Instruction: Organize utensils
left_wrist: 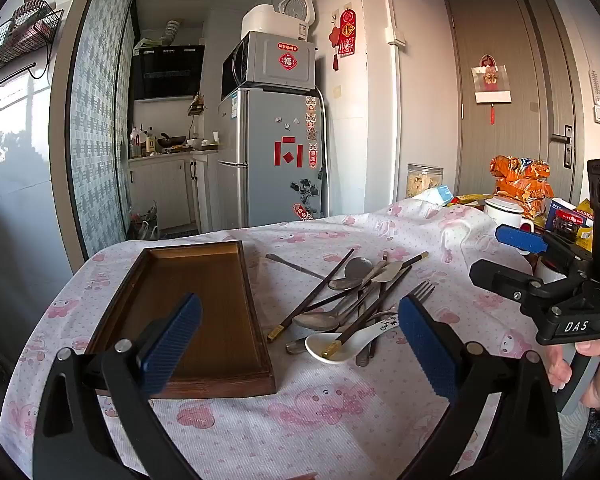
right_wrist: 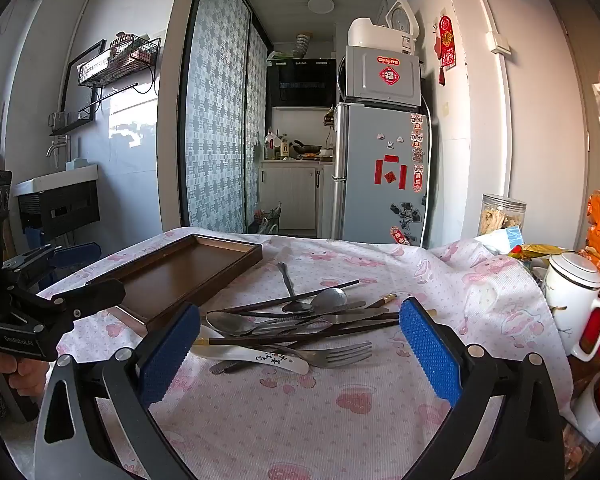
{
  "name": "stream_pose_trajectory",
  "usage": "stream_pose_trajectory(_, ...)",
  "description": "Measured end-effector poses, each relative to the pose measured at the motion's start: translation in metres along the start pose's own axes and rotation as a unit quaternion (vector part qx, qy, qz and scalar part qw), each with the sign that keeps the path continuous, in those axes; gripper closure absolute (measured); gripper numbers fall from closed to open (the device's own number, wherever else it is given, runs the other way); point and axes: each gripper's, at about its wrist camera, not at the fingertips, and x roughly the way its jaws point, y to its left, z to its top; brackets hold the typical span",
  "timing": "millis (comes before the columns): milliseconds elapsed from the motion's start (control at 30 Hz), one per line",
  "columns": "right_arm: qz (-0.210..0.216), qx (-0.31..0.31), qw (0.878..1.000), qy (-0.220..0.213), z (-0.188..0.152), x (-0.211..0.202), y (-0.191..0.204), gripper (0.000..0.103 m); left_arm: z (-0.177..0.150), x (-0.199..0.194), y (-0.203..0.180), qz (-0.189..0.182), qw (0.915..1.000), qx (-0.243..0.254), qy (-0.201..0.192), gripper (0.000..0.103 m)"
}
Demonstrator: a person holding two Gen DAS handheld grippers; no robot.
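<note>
Both hand-held grippers, left (left_wrist: 300, 332) and right (right_wrist: 300, 344), hover spread wide and empty over the tangled utensil pile (right_wrist: 296, 324) beside the bare wooden tray (left_wrist: 196, 300), so best single out the loose top fork (right_wrist: 340, 354) first.

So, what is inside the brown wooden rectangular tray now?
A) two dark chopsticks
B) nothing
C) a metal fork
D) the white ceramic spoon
B: the brown wooden rectangular tray shows only its bare bottom, while the metal fork, the white ceramic spoon and the dark chopsticks all lie in a pile on the pink-patterned tablecloth beside it.
</note>
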Motion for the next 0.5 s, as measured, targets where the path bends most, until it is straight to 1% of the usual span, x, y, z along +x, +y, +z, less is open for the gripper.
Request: stream_pose_trajectory(500,0.0,0.001,1.0,0.0,-0.0002,0.0001,-0.0002,0.003,0.0,-0.0001,0.0,0.0,1.0,0.0,-0.001,0.003)
